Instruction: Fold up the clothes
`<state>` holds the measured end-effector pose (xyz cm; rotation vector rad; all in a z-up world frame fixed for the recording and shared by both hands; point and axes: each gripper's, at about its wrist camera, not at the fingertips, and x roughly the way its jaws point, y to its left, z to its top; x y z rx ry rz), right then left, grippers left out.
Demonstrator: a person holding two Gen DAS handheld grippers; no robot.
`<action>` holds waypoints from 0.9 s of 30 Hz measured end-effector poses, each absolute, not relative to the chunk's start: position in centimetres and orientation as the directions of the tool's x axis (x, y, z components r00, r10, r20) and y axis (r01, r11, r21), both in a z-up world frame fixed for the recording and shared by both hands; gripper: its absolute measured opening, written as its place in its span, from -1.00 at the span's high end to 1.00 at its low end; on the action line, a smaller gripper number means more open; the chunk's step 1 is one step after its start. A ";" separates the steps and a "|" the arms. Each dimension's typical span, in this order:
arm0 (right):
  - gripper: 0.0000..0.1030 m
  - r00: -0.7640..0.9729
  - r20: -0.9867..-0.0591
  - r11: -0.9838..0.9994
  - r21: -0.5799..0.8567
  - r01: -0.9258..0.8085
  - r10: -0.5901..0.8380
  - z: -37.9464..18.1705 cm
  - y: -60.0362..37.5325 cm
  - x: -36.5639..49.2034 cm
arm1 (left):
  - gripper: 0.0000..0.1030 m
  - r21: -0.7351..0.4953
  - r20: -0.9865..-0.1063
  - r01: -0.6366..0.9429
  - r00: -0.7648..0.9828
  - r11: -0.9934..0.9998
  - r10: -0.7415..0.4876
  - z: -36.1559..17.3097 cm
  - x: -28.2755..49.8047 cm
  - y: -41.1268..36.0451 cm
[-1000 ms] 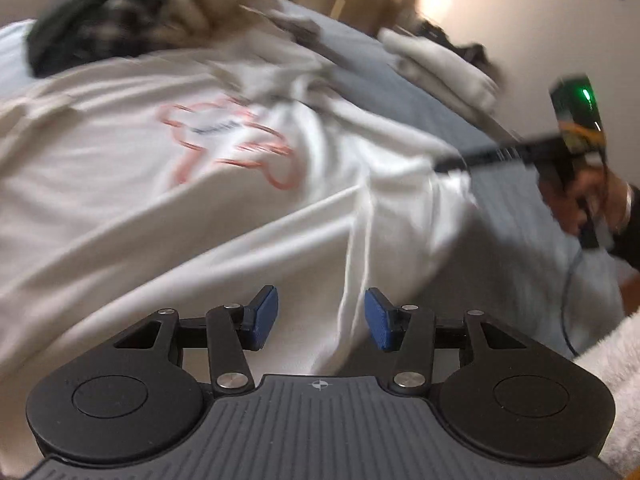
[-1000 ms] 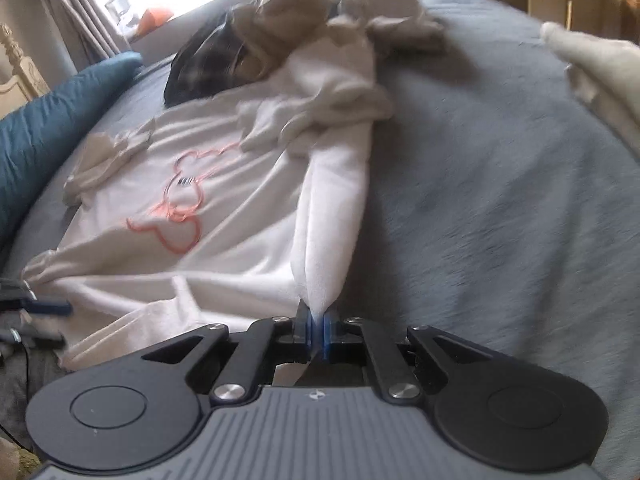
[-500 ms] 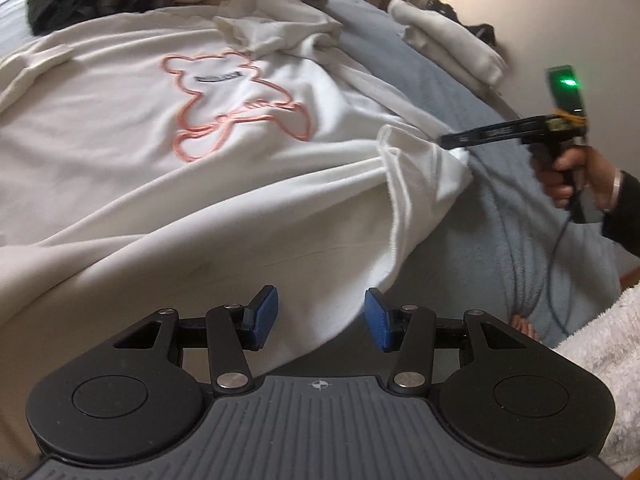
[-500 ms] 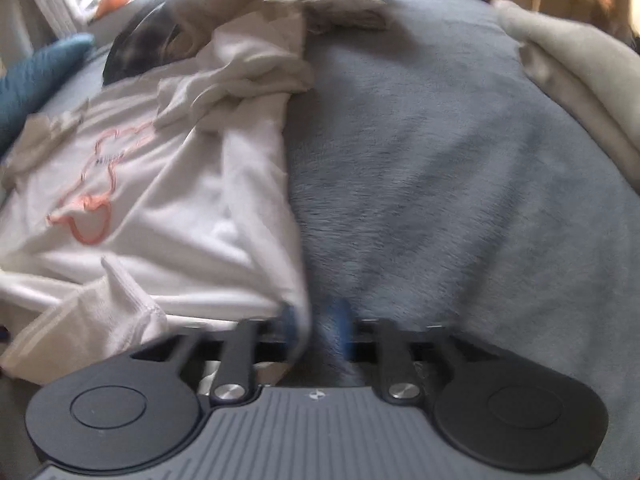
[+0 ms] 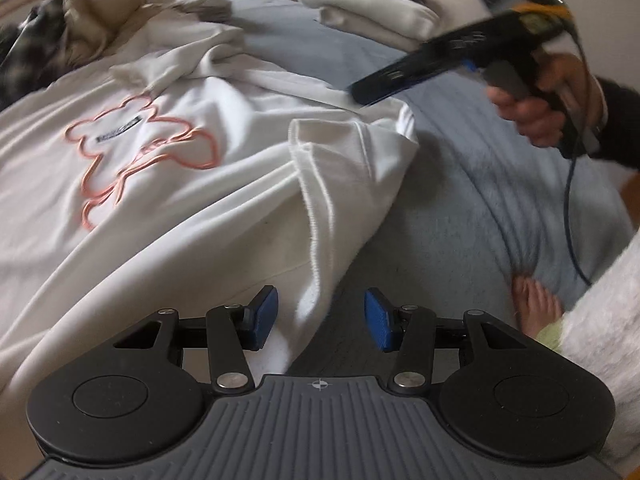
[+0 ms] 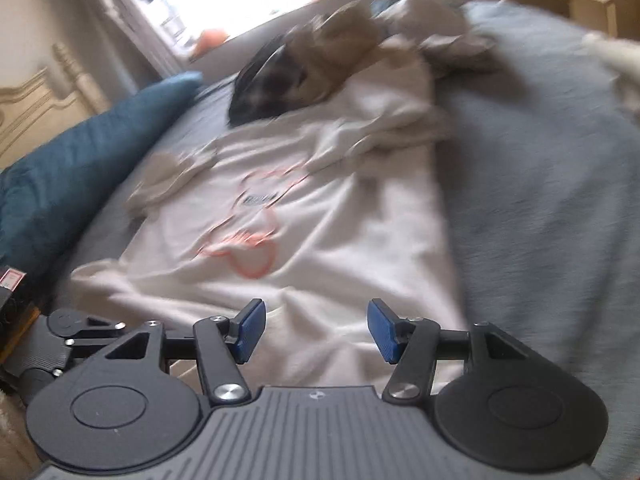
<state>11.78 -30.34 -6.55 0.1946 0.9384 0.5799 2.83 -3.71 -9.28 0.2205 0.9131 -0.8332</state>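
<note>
Grey bedding [image 5: 460, 216] covers a bed where a white shirt [image 5: 168, 200] with a pink bear outline [image 5: 136, 148] lies spread out, front up. Its hem corner is folded back into a loose flap [image 5: 344, 168] near the shirt's right edge. The left gripper [image 5: 320, 316] hovers low at the near hem with its jaws spread wide and nothing between the blue pads [image 5: 262, 314]; a fold of the hem lies just ahead of them. The right gripper [image 6: 316, 328], held in a hand [image 5: 540, 100], is likewise released, poised above the hem corner, apart from the cloth. Beyond the shirt sits a heap of clothes [image 6: 312, 68], with a blue pillow [image 6: 80, 152] to the left and a folded white stack [image 5: 372, 16] farther right.
</note>
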 end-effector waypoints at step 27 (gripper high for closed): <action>0.92 0.343 -0.690 0.764 0.623 -0.167 0.637 -9.8 -39.4 3.1 | 0.77 -0.422 -0.731 0.786 0.001 0.453 -0.683 -11.3 0.5 -6.2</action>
